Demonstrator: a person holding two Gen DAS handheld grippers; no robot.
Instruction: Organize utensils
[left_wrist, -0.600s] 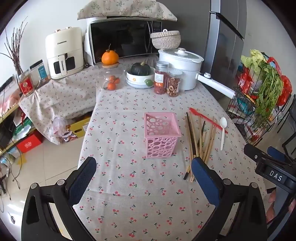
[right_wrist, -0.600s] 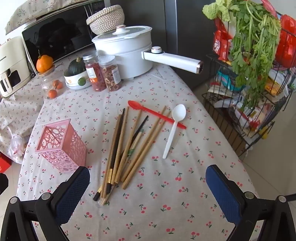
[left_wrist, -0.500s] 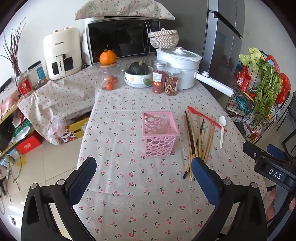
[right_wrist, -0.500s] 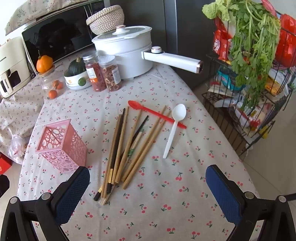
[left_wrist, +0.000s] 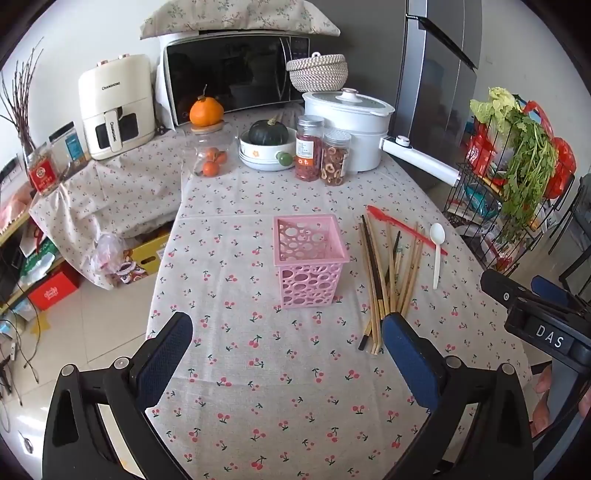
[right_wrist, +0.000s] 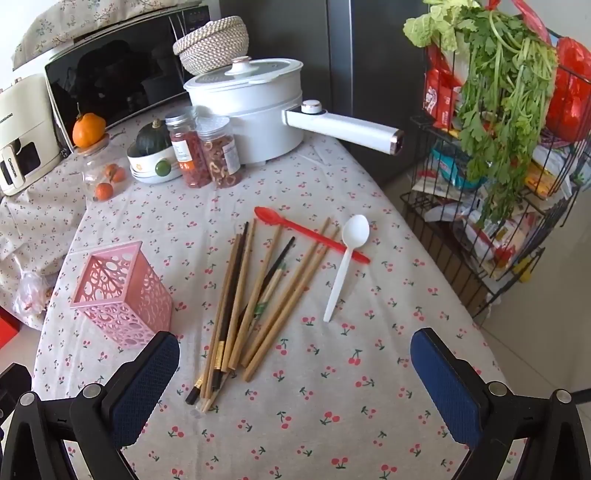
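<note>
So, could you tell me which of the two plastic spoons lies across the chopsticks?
The long red plastic spoon; the white plastic spoon lies beside the chopsticks.

The counter (right_wrist: 332, 424) carries a pale grey cloth printed with small red cherries on green stems. The basket (right_wrist: 122, 295) is pink, pierced with a pattern of round holes. The chopsticks (right_wrist: 251, 295) are mostly light tan wood; some are dark brown or black. One spoon (right_wrist: 343, 266) is white; the other spoon (right_wrist: 306, 232) is red. The pot (right_wrist: 251, 107) is white. The left tongs (left_wrist: 284, 354) and right tongs (right_wrist: 295, 376) have black arms with dark blue pads (right_wrist: 443, 384).
</note>
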